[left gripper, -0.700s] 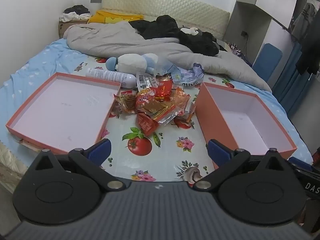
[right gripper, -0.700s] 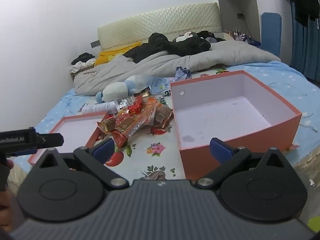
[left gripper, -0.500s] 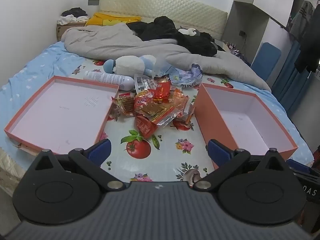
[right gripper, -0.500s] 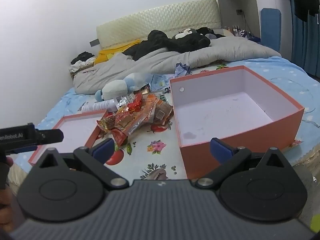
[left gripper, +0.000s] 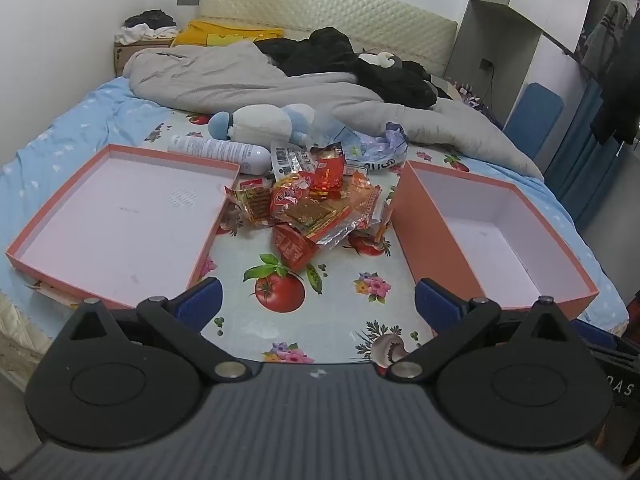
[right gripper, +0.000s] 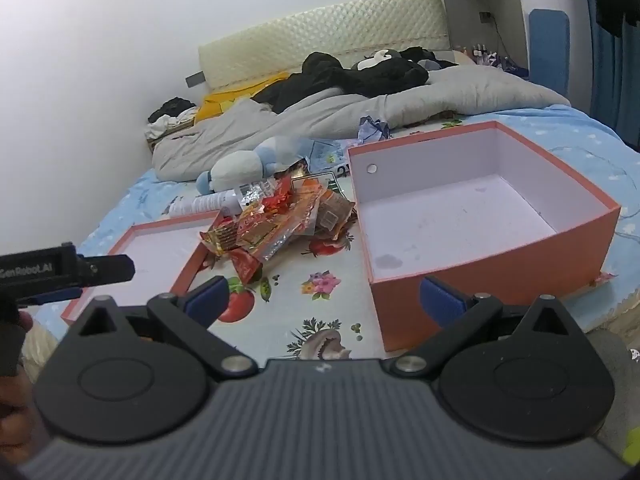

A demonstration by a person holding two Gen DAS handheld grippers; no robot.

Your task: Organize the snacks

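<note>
On the left of the bed lies the shallow lid, face up and empty, its near corner just beyond the left gripper, whose blue pads are spread wide with nothing between them. It hangs above the flowered cloth, tilted down toward the middle.

In the middle, between lid and box, sits the heap of snack packets, red and orange foil wrappers piled over one another (a white bottle and a plush toy lie just behind, not part of the job as far as I can judge). Nothing has gone into either container, so sorting looks barely begun: this is the approach to a first pick.

On the right stands the deep box, open and bare inside. The right gripper hovers before its near wall, jaws likewise wide and empty.

Next, I'd say, one gripper must drop to the pile's near edge, where a lone red packet sticks out, and close on that alone.
</note>
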